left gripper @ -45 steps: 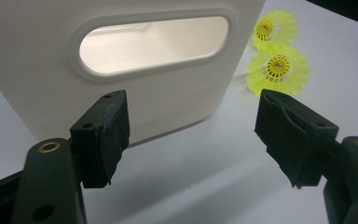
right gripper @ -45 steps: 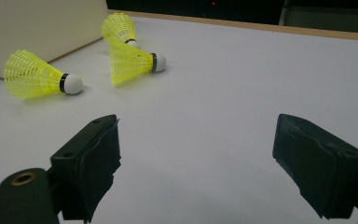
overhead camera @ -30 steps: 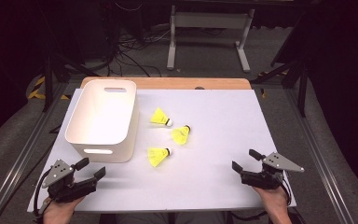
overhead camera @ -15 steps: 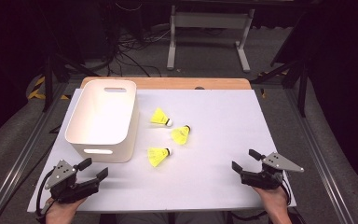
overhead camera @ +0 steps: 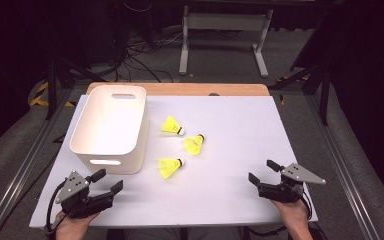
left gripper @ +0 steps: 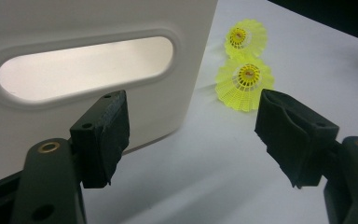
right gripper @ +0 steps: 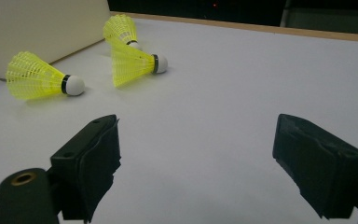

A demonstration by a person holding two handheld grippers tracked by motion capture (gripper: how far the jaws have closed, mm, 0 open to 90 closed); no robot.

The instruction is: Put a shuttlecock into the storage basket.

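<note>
The nearest shuttlecock [overhead camera: 169, 167] was seen ahead-right of the left gripper [overhead camera: 106, 181], cork pointing right; both grippers gaped wide, empty.

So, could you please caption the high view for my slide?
Two open hand-held grippers flank three yellow shuttlecocks beside a white bin.

Three yellow shuttlecocks [overhead camera: 171, 167] on their sides, beside white bin [overhead camera: 111, 125]
</note>
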